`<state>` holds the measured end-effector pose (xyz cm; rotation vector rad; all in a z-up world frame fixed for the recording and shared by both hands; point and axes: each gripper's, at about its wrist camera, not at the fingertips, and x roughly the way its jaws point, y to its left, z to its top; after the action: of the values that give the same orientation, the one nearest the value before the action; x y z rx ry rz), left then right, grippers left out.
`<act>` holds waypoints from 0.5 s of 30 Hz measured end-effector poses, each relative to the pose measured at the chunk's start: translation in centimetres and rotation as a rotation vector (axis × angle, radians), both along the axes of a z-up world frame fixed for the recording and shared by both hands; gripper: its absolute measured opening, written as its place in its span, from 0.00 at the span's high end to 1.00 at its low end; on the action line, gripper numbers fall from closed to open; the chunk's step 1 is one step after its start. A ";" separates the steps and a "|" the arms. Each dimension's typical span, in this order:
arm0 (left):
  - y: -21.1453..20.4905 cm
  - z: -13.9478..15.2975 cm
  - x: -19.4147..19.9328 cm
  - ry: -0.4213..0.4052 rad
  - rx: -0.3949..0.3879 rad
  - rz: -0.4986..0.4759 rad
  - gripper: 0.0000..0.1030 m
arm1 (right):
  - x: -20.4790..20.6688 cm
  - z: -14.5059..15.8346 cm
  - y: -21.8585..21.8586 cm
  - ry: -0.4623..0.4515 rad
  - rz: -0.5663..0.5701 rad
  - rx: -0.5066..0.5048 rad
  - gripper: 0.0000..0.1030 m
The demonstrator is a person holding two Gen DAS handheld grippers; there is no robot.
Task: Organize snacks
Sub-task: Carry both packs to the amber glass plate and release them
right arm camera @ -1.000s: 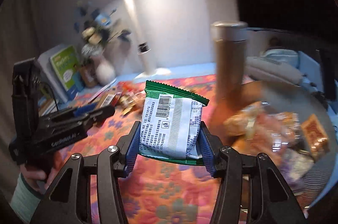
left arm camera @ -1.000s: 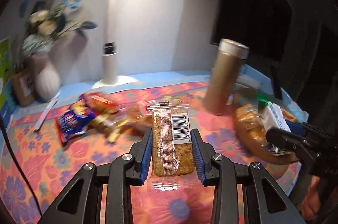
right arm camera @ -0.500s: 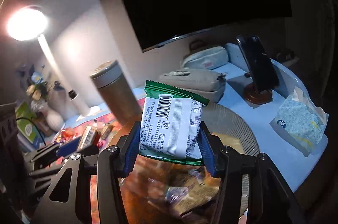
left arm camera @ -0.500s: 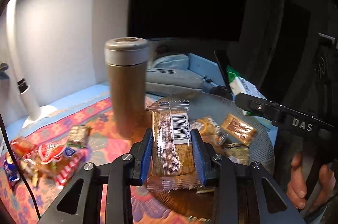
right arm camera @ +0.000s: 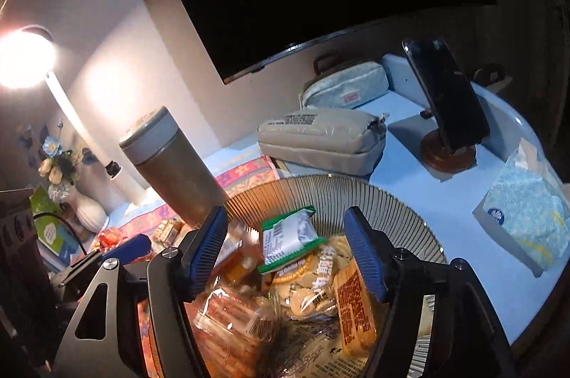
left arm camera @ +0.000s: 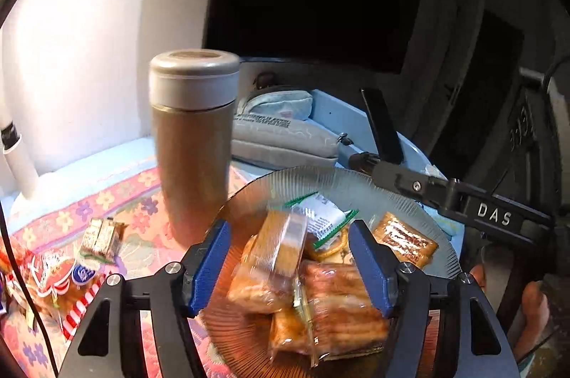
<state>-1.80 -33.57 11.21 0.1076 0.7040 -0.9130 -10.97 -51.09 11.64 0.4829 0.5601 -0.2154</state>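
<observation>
Both tools are hanging spread wide and empty over the ribbed glass bowl, the left tool and right tool letting a clear-wrapped cake and green-edged packet drop onto the heap, and either is risking sliding over the rim onto the tabletop.

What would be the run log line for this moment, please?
left gripper: open | right gripper: open | green packet: in bowl | cracker pack: in bowl

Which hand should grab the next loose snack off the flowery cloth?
Probably left. The loose snacks lie just left of the open left gripper; the right gripper hangs over the bowl, farther away.
</observation>
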 end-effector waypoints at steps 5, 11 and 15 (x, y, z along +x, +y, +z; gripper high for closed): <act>1.8 0.0 0.6 0.022 -0.007 0.025 0.36 | -0.4 -0.3 0.5 -0.001 0.008 0.024 0.35; 4.5 0.5 0.3 0.017 -0.016 0.050 0.36 | -0.6 0.4 2.4 0.004 0.038 -0.001 0.35; 6.8 1.1 -0.3 -0.017 -0.014 0.070 0.36 | -0.6 1.1 4.9 0.012 0.078 -0.053 0.35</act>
<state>-2.14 -26.72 12.30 0.0780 0.6818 -0.8495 -11.62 -46.20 12.79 0.4082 0.5821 -0.1581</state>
